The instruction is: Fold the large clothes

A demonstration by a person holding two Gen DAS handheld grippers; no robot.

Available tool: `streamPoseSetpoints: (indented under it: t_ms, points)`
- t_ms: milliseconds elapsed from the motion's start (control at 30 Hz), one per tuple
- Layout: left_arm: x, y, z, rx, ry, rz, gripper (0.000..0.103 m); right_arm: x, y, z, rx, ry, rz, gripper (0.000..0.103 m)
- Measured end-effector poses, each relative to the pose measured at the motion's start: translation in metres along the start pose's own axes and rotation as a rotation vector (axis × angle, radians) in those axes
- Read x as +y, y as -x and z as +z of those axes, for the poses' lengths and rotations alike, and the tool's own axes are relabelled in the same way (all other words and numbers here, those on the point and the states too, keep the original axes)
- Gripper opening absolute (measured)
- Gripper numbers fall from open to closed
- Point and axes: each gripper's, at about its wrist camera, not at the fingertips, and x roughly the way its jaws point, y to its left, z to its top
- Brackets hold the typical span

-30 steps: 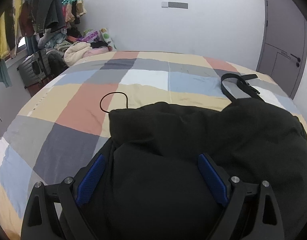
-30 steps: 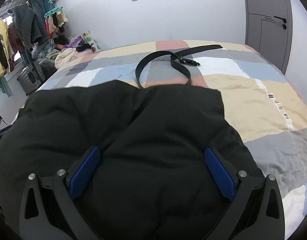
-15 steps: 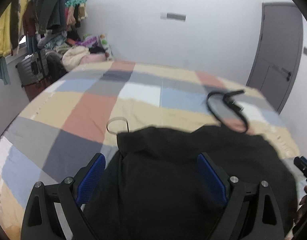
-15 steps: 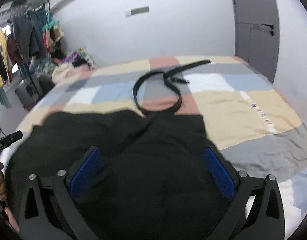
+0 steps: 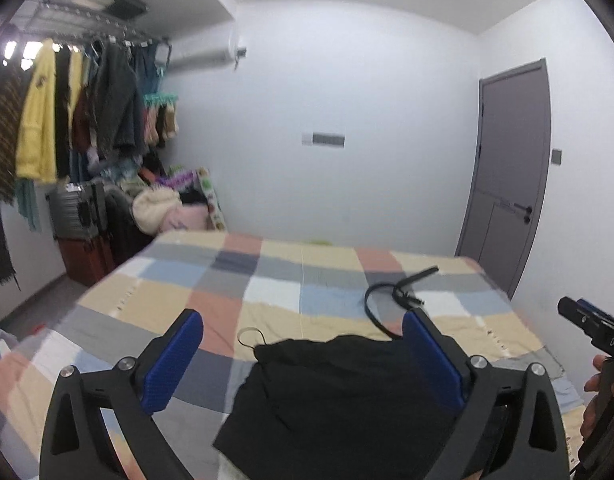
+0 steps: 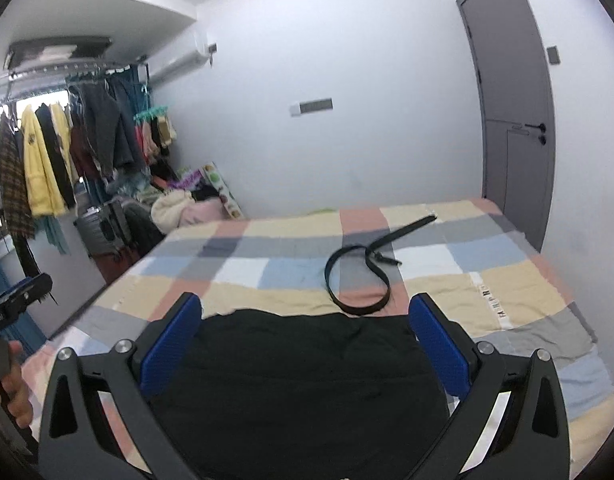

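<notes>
A black garment (image 5: 339,400) lies folded in a compact heap on the near part of the checked bed cover (image 5: 267,292); it also shows in the right wrist view (image 6: 299,392). My left gripper (image 5: 303,360) is open and empty, raised above the garment. My right gripper (image 6: 305,344) is open and empty, also raised above it. The right gripper also shows at the right edge of the left wrist view (image 5: 587,320). The left gripper shows at the left edge of the right wrist view (image 6: 15,296).
A black belt (image 6: 359,272) lies looped on the bed beyond the garment. A thin black cord loop (image 5: 251,336) lies at the garment's far left corner. Hung clothes (image 5: 67,120), a suitcase (image 5: 77,216) and piled items stand at the left. A grey door (image 5: 511,184) is at the right.
Both grippers have pulled up and back from the garment. The view now takes in the walls and the whole bed. The garment stays on the bed.
</notes>
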Motion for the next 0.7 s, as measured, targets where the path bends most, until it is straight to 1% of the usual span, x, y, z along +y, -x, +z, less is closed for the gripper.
streamPoseSetpoints:
  t_ms: [33,133,233,367,533,633,700]
  points:
    - [0.001,0.020,0.004,-0.026,0.001,0.004,0.101,0.007,0.013,0.003,-0.026,0.016,0.003,0.103]
    - [0.002,0.062,0.010,-0.068,0.010,0.016,0.102,0.029,0.058,0.011,-0.100,0.059,0.025,0.103]
    - [0.004,0.090,0.011,-0.081,0.013,0.027,0.102,0.044,0.091,0.014,-0.148,0.083,0.062,0.103]
    - [0.001,0.117,0.006,-0.079,0.009,0.011,0.102,0.066,0.123,0.011,-0.198,0.145,0.076,0.103]
    - [-0.001,0.151,-0.004,-0.093,0.027,-0.029,0.102,0.081,0.142,0.001,-0.231,0.175,0.093,0.103]
    - [-0.007,0.166,-0.013,-0.093,0.014,-0.033,0.102,0.086,0.147,-0.010,-0.227,0.168,0.105,0.103]
    - [-0.011,0.171,-0.019,-0.091,0.006,-0.031,0.102,0.087,0.149,-0.018,-0.225,0.161,0.096,0.103]
